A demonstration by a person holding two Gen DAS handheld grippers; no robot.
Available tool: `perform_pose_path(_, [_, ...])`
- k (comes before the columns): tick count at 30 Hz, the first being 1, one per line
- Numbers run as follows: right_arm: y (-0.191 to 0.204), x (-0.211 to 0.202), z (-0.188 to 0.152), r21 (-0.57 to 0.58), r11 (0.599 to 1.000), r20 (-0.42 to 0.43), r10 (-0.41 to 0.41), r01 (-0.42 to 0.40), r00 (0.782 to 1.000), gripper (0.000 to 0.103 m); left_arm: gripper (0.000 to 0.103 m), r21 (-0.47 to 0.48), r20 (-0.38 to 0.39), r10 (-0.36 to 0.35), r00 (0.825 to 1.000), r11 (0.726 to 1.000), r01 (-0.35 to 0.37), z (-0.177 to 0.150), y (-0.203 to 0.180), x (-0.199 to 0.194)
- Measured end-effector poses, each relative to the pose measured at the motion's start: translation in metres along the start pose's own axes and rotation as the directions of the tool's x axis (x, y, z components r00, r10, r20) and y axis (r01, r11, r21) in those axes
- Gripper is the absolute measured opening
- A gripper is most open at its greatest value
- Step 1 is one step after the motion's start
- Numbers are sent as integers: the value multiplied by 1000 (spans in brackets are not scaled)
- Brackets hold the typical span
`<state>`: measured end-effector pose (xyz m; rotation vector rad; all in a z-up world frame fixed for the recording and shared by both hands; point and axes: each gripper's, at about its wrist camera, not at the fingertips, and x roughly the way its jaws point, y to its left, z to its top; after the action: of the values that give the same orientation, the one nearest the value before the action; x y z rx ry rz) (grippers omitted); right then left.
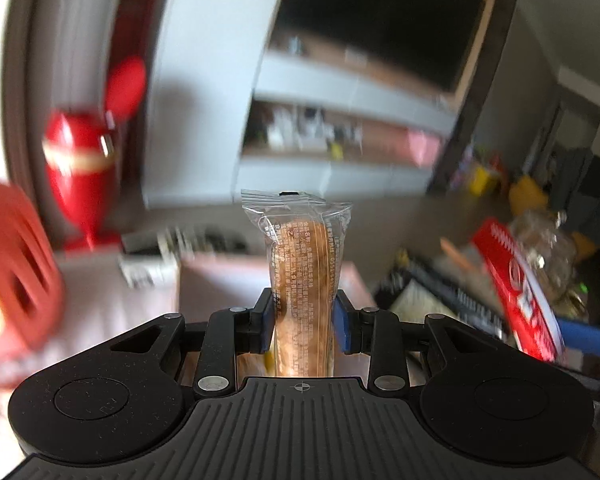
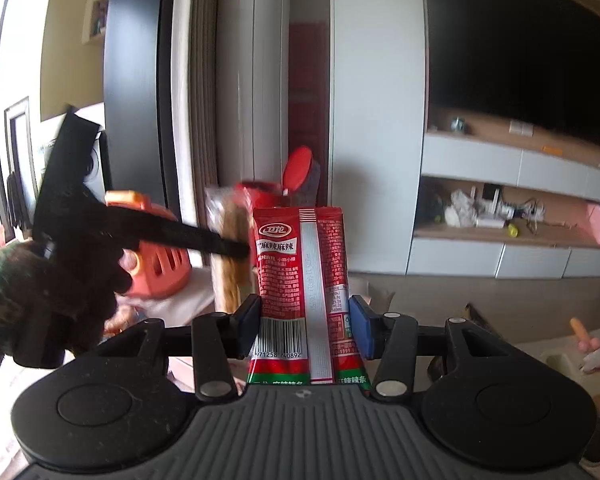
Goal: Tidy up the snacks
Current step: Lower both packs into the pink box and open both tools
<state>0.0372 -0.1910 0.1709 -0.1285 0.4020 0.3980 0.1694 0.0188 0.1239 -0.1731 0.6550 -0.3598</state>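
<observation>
My left gripper (image 1: 302, 320) is shut on a clear-wrapped brown biscuit snack (image 1: 304, 256), held upright in the air. My right gripper (image 2: 304, 326) is shut on a red spicy-strip packet (image 2: 300, 280) with a barcode, also held upright. In the right wrist view the left gripper's black body (image 2: 100, 224) and the gloved hand (image 2: 40, 300) show at the left, with the biscuit snack (image 2: 226, 240) just behind the red packet. In the left wrist view the red packet (image 1: 520, 292) shows at the right. An orange slotted basket (image 1: 16, 264) lies at the far left and also shows in the right wrist view (image 2: 160, 256).
A red flip-lid container (image 1: 82, 160) stands behind the basket on a pale table (image 1: 100, 292). A white shelf unit (image 2: 520, 216) with clutter and a dark screen fill the back wall. Small pink and orange items (image 2: 588, 344) lie at the lower right.
</observation>
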Motion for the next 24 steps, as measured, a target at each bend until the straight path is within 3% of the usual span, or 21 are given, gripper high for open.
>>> perform_pose_path(2, [1, 20, -1, 5, 1000, -31, 9, -9, 999, 47, 35, -14, -66, -34, 997, 999, 33, -6, 13, 24])
perform_pose_path(5, [1, 58, 1, 36, 999, -87, 38, -35, 996, 47, 32, -31, -73, -25, 997, 999, 23, -17, 29, 37])
perform_pose_path(9, [6, 114, 2, 107, 993, -158, 74, -58, 985, 49, 33, -53, -20, -71, 997, 996, 69, -26, 43, 23])
perform_pose_path(12, [6, 153, 1, 164, 985, -205, 94, -61, 974, 54, 32, -94, 49, -55, 997, 994, 59, -31, 59, -2])
perform_pose_path(16, [12, 161, -12, 150, 988, -236, 76, -41, 969, 55, 32, -138, 109, 35, 993, 990, -20, -48, 77, -47])
perform_pose_path(18, [14, 157, -16, 140, 989, -224, 68, -36, 972, 64, 32, -175, 114, 95, 989, 982, -74, -63, 85, -66])
perform_pose_path(24, [29, 129, -33, 111, 993, -226, 64, -39, 972, 68, 32, -234, 107, 181, 978, 960, -152, -92, 108, -88])
